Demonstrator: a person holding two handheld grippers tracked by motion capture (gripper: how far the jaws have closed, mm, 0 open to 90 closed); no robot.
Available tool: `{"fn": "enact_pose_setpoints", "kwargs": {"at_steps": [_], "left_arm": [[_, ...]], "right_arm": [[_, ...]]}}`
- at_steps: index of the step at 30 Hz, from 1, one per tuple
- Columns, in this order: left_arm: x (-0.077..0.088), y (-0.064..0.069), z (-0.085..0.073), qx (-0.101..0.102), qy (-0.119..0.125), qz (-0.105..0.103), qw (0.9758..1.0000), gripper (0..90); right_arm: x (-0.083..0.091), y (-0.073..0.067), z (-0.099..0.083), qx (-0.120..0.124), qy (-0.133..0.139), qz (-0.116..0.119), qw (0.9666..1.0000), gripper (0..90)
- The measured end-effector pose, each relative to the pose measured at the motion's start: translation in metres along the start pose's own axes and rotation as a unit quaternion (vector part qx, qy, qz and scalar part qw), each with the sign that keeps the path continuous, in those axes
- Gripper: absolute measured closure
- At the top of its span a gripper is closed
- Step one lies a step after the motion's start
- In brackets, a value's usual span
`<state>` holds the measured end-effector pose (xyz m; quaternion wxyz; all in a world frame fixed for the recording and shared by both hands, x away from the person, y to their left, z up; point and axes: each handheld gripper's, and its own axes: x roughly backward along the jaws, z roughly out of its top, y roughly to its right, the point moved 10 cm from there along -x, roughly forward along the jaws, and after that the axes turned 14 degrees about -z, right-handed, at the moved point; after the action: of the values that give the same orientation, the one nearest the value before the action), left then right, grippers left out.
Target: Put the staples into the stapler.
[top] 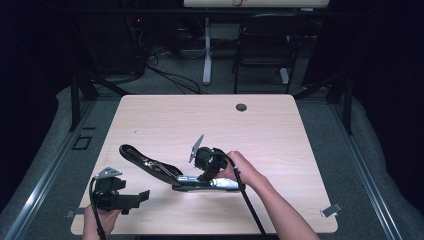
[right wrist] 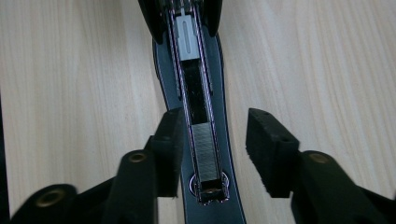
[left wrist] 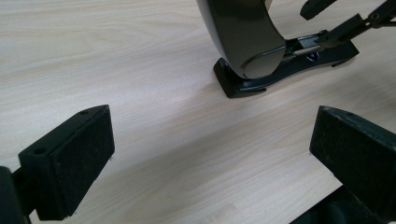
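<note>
Wooden desk (top: 280,130) | stapler (top: 150,165) lies opened | right tongs (right wrist: 212,149) apart astride its staple tray, seemingly unclamped | left tongs (left wrist: 210,154) apart, empty

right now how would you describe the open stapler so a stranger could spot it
On the pale wood table, look toward the near edge, just left of the person's right hand. The stapler lies there, glossy black, its curved lid swung up and back to the left, baring a metal channel with a strip of staples.

Glossy black stapler (top: 165,172) (silver staples (right wrist: 206,156)) on pale wood-grain table (top: 270,130)
</note>
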<state>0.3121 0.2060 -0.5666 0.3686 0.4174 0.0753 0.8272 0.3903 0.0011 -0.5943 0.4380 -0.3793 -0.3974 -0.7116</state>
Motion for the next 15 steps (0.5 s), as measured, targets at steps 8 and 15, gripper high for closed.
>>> {"fn": "enact_pose_setpoints", "kwargs": {"at_steps": [8,15], "left_arm": [[0.002,-0.004,0.004,0.013,0.015,0.000,0.9998,0.1],[0.003,-0.015,0.009,0.031,0.030,0.003,0.9991,0.2]], "right_arm": [[0.026,0.008,-0.007,-0.072,0.066,-0.023,0.9950,36.8],[0.038,0.013,-0.028,-0.114,0.062,-0.041,0.9907,20.1]]}}
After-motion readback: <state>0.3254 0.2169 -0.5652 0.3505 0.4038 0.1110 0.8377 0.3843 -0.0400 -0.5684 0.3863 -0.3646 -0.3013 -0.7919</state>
